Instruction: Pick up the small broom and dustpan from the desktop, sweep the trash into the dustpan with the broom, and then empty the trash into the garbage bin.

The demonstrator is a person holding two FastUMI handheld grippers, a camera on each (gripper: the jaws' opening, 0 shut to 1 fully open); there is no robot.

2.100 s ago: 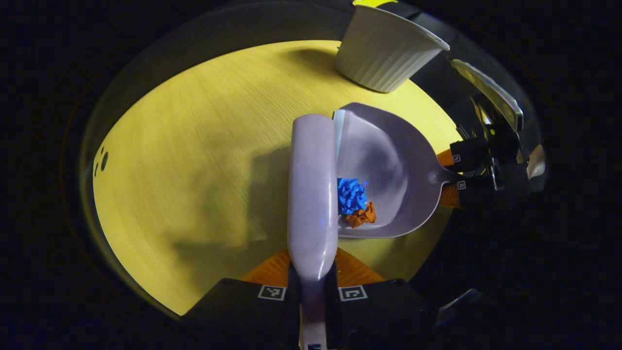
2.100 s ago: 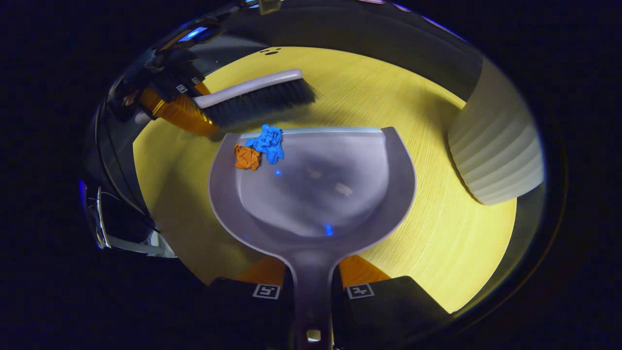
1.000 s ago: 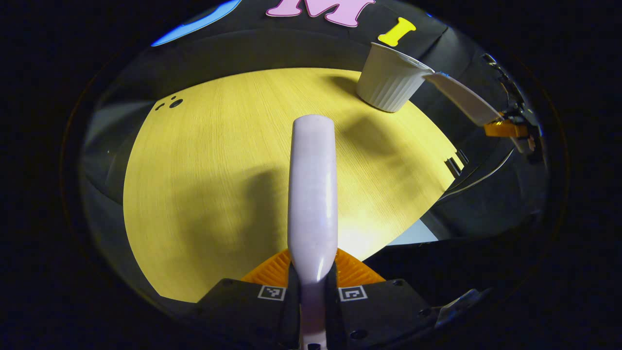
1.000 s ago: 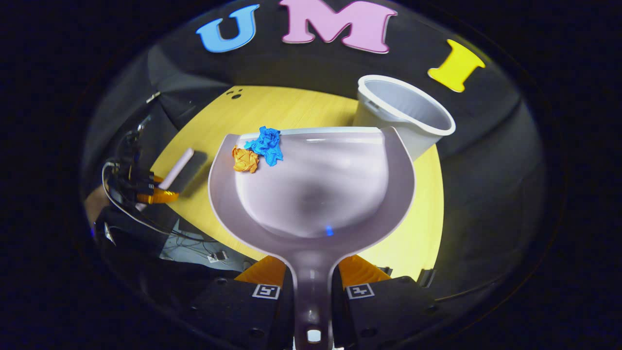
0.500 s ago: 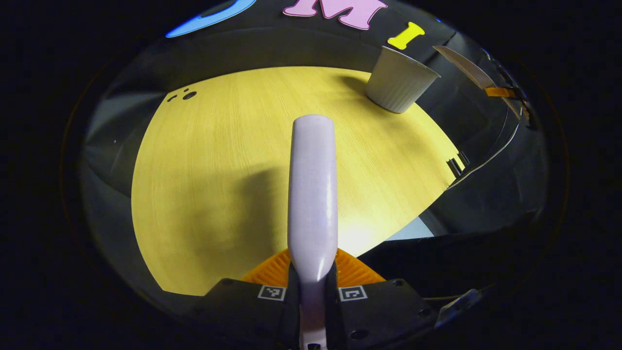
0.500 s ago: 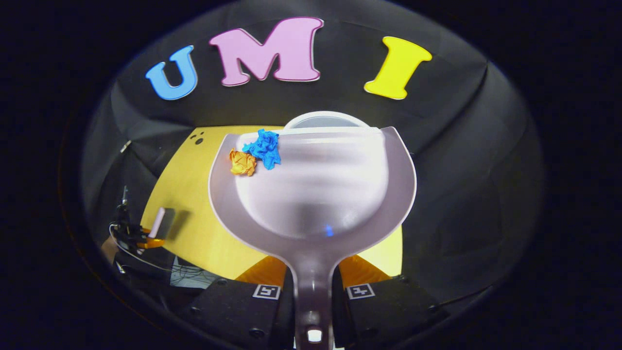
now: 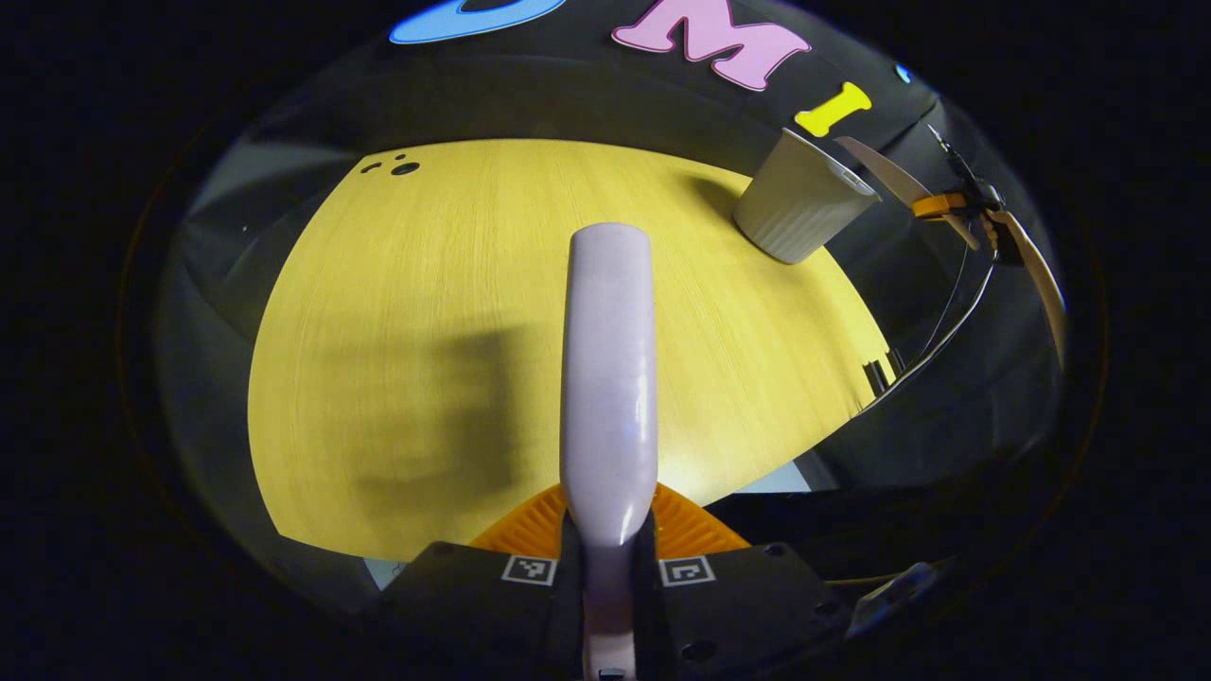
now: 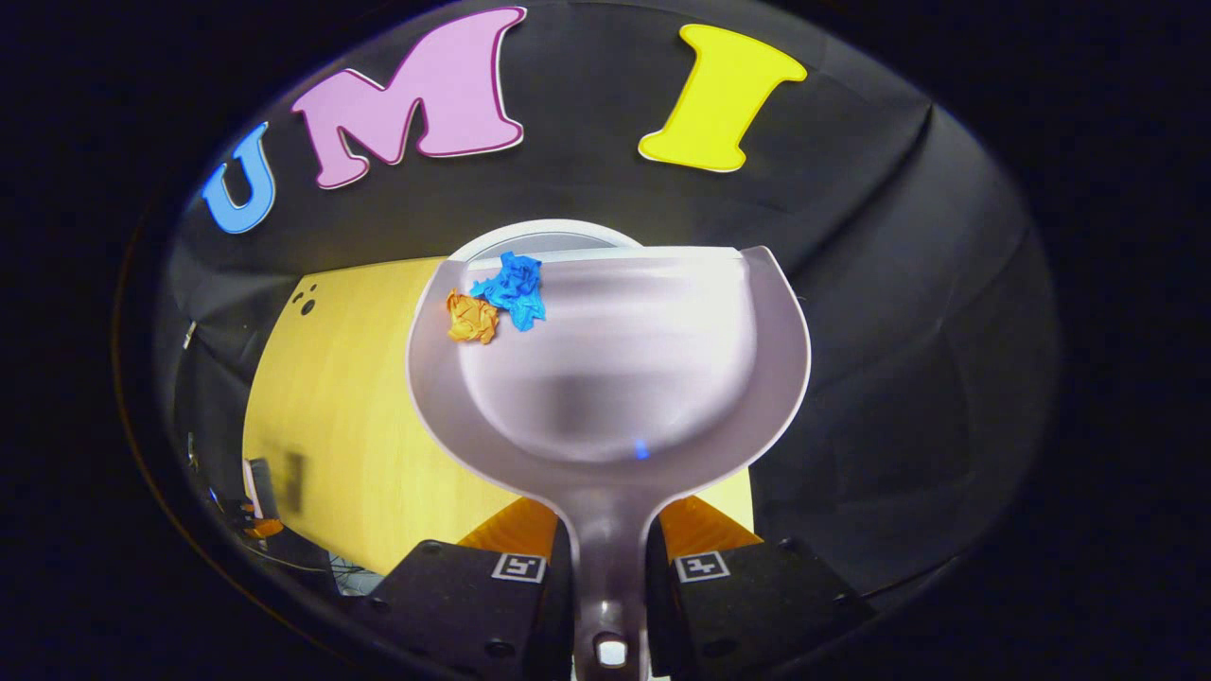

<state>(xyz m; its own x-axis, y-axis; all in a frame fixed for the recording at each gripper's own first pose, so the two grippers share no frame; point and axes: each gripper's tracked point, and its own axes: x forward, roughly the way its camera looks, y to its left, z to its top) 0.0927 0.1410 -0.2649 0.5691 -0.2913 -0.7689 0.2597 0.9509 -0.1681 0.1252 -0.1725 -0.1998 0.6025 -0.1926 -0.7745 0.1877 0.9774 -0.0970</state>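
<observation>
**Dustpan up by the bin, broom held over the bench**

Right gripper (image 8: 610,553): fingers closed on the dustpan (image 8: 610,378) handle, one each side. The pan is lifted off the bench (image 8: 322,397), front lip away from the camera. Just past that lip sits the bin (image 8: 544,235); from here it shows as a pale rim arc, the rest hidden behind the pan. Can't tell whether lip and rim touch.

Trash count: 2 paper wads, both in the pan at the far left corner near the lip. Blue wad (image 8: 514,288) and orange wad (image 8: 472,317) touch each other, orange sitting a bit nearer the handle.

Left gripper (image 7: 610,558): fingers clamped on the broom (image 7: 608,369) handle. The camera looks along the broom's pale back; bristles are hidden underneath. Broom is off the bench surface (image 7: 426,331) and throws a blurred shadow to its left.

In the left gripper view the bin (image 7: 799,210) stands at the far right corner of the bench, a ribbed pale tub leaning in the fisheye. The dustpan (image 7: 875,168) shows edge-on as a thin blade right beside the bin's rim, with the right gripper (image 7: 946,204) behind it, small and hard to make out. A cable (image 7: 951,312) hangs below it.

Other items: 3 small dark holes (image 7: 397,167) at the bench's far left corner. In the right gripper view the left gripper (image 8: 257,511) and broom (image 8: 259,487) are tiny and blurred at the lower left edge.
</observation>
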